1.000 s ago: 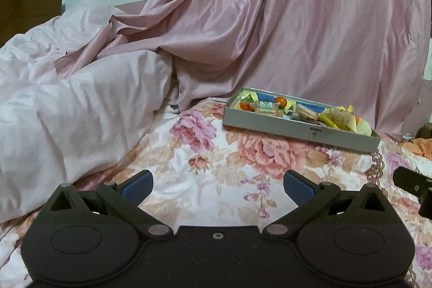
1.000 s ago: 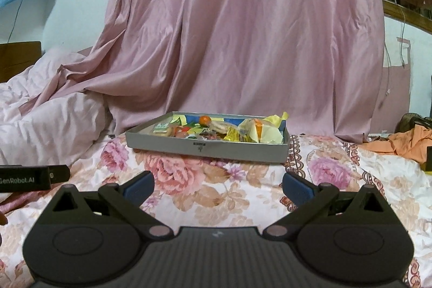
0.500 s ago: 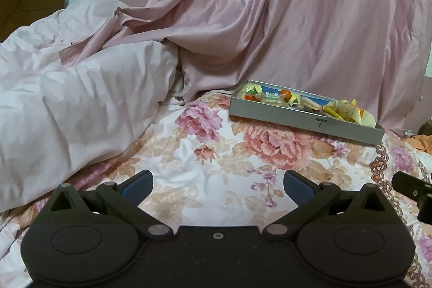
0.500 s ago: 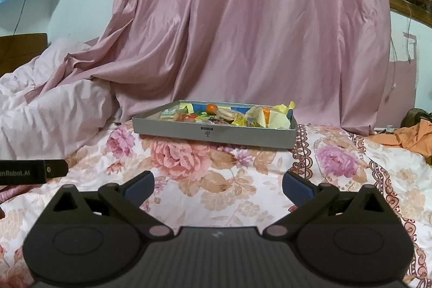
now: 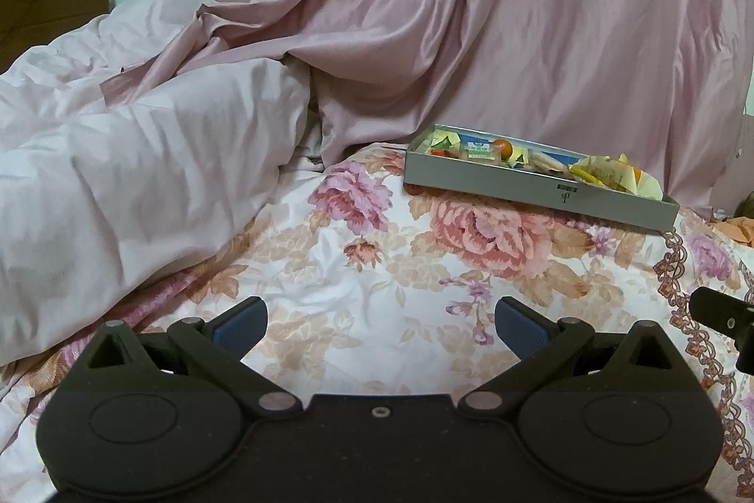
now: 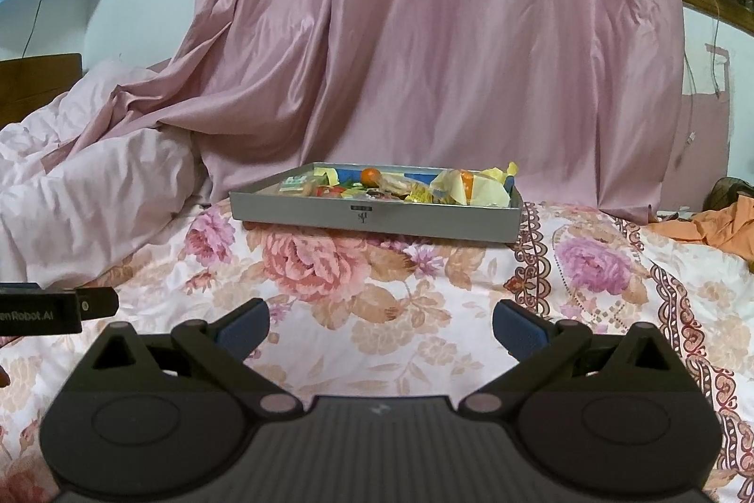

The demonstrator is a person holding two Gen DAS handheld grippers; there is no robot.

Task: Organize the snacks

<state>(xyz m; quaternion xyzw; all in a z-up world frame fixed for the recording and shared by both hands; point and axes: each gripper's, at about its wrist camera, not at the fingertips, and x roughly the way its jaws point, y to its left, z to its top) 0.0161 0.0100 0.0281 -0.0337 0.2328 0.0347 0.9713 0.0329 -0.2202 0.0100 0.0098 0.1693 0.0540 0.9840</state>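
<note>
A shallow grey tray point(image 5: 542, 191) point(image 6: 377, 215) rests on the floral bedsheet, filled with several wrapped snacks, yellow wrappers point(image 6: 476, 187) and a small orange ball point(image 6: 371, 175) point(image 5: 503, 147). My left gripper point(image 5: 381, 321) is open and empty, well short of the tray, which lies ahead to its right. My right gripper point(image 6: 381, 321) is open and empty too, with the tray straight ahead and some way off. Each gripper's edge shows in the other's view.
A rumpled pale pink duvet point(image 5: 118, 182) piles up on the left. A pink satin curtain point(image 6: 447, 31) hangs behind the tray. Orange cloth point(image 6: 707, 225) lies at the right. Floral sheet point(image 6: 377, 291) spreads between the grippers and the tray.
Both grippers have drawn back and lowered a little, so the tray now looks farther off and sits higher in both views. Both jaws have stayed open.
</note>
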